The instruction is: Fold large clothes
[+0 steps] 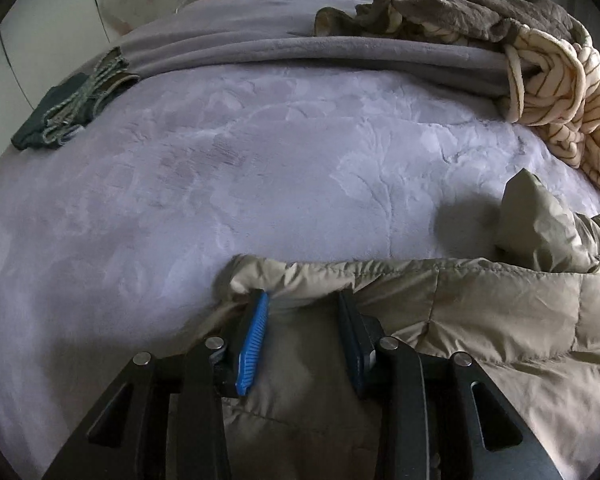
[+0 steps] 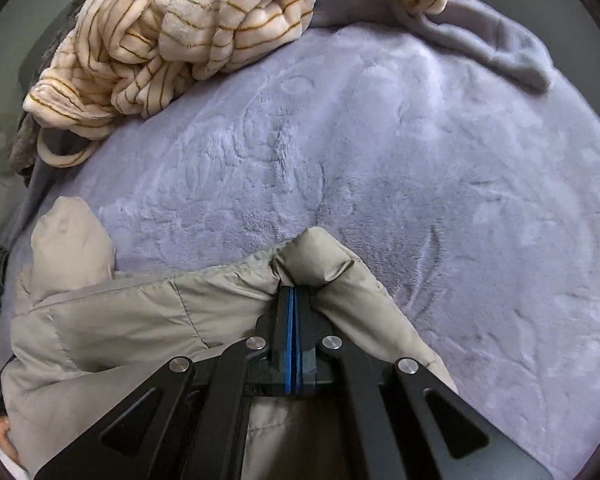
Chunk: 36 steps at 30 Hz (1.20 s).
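Lavender bedspread [image 1: 220,160]; only left view shows folded dark clothes [image 1: 68,112].

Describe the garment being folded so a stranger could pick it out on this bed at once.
Start from the lilac plush bedspread that covers the bed. At its near edge lies a beige quilted puffer jacket, with the left gripper and the right gripper both at its edge. Its smooth, stitched nylon shell sets it apart from the fluffy cream striped blanket and the small dark folded pile farther back.

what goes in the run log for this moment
left gripper: jaws on jacket edge | right gripper: shut on jacket | surface: purple blanket
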Each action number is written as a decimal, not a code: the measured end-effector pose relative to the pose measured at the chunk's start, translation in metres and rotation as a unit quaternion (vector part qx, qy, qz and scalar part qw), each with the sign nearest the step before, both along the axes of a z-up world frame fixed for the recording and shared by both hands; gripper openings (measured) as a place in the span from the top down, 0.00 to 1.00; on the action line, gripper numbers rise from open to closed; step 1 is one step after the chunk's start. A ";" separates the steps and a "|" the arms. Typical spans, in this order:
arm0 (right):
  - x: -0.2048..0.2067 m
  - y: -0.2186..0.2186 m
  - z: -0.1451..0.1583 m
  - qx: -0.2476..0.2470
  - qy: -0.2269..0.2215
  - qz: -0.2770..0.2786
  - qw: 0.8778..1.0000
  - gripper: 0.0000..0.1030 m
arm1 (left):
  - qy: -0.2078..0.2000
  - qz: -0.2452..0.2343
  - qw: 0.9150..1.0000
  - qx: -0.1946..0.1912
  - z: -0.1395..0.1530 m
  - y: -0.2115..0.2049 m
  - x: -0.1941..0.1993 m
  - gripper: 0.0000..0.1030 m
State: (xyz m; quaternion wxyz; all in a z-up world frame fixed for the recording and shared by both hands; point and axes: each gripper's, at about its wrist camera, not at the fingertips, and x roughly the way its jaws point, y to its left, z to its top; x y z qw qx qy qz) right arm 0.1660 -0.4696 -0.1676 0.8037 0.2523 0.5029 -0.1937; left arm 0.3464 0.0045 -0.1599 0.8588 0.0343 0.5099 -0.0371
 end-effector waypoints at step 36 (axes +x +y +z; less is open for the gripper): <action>-0.205 0.112 0.060 0.140 -0.012 -0.025 0.990 0.22 | 0.060 -0.059 0.996 -0.026 0.081 0.021 -0.203 0.00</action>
